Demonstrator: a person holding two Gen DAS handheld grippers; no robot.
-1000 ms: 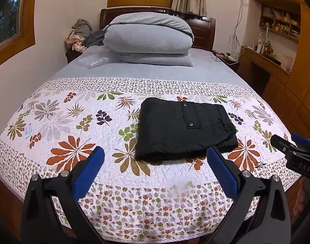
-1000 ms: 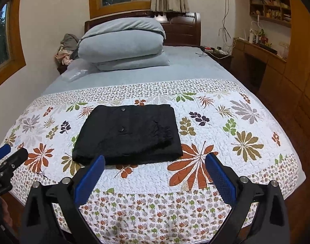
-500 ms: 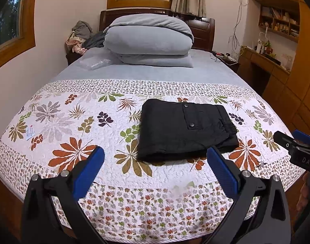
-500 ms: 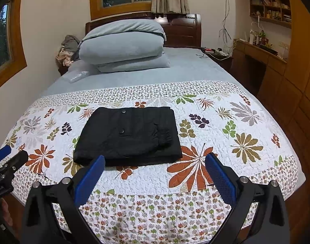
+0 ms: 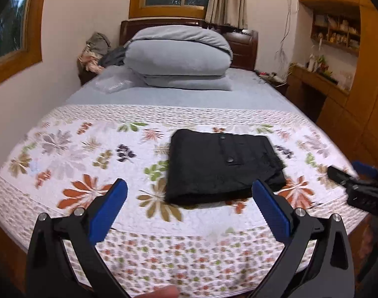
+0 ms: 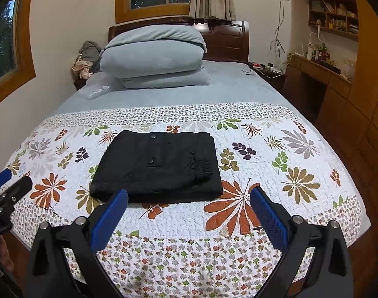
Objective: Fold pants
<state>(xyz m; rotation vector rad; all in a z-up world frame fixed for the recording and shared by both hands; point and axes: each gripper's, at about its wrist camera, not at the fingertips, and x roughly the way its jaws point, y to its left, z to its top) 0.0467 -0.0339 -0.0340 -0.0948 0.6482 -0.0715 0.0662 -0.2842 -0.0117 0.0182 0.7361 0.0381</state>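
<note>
Pants [image 6: 156,166] folded flat on quilt [image 6: 275,173], ahead, between left gripper [image 5: 189,203] and right gripper [image 6: 189,208]; both spread wide, holding nothing.

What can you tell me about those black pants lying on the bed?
The black pants are folded into a flat, roughly rectangular stack of layers. The fabric looks matte and slightly crinkled. Two round snap buttons show on top, and a gathered elastic waistband lies along the right side. They rest on the floral quilt near the foot of the bed. Nothing else touches them; both grippers are open and short of them.
</note>
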